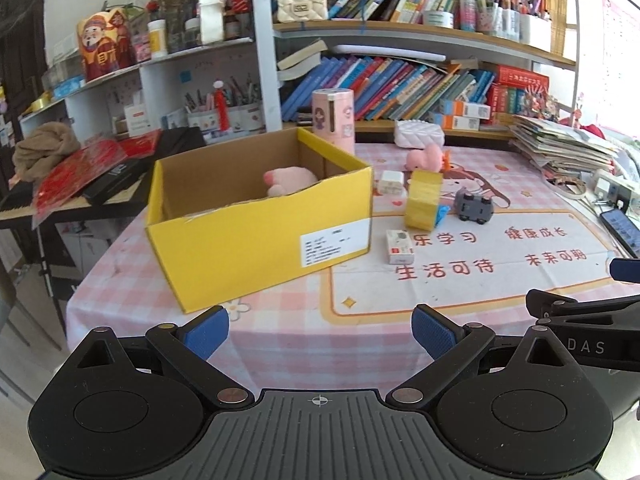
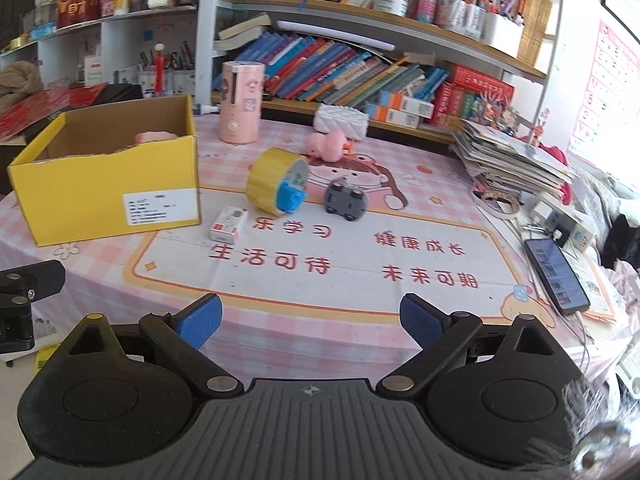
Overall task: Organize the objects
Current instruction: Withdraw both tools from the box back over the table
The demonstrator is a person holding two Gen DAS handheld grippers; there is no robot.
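1. Left wrist view: the left gripper (image 1: 320, 330) hangs over the near table edge with its blue fingers (image 1: 206, 330) spread wide and nothing between them.
2. The yellow box (image 1: 256, 236) stands open-topped on the checked tablecloth (image 1: 280, 332), long axis running from near left to far right; its label faces the camera. A pink plush (image 1: 290, 180) lies inside, against the far right corner.
3. Right of the box: the yellow tape roll (image 1: 422, 200) stands on edge, a small white carton (image 1: 399, 246) lies flat near it, and a grey toy car (image 1: 474, 206) lies wheels-up.
4. Right wrist view: the right gripper (image 2: 310, 320) also has its fingers released, gripping nothing.
5. The tape roll (image 2: 276, 180) lies tilted, its axis pointing right and toward the camera, a blue piece (image 2: 292, 198) at its open end.
6. The carton (image 2: 228, 224) lies with its long axis pointing away from the camera, just beside the box (image 2: 104, 192). The car (image 2: 346, 200) lies just right of the roll.
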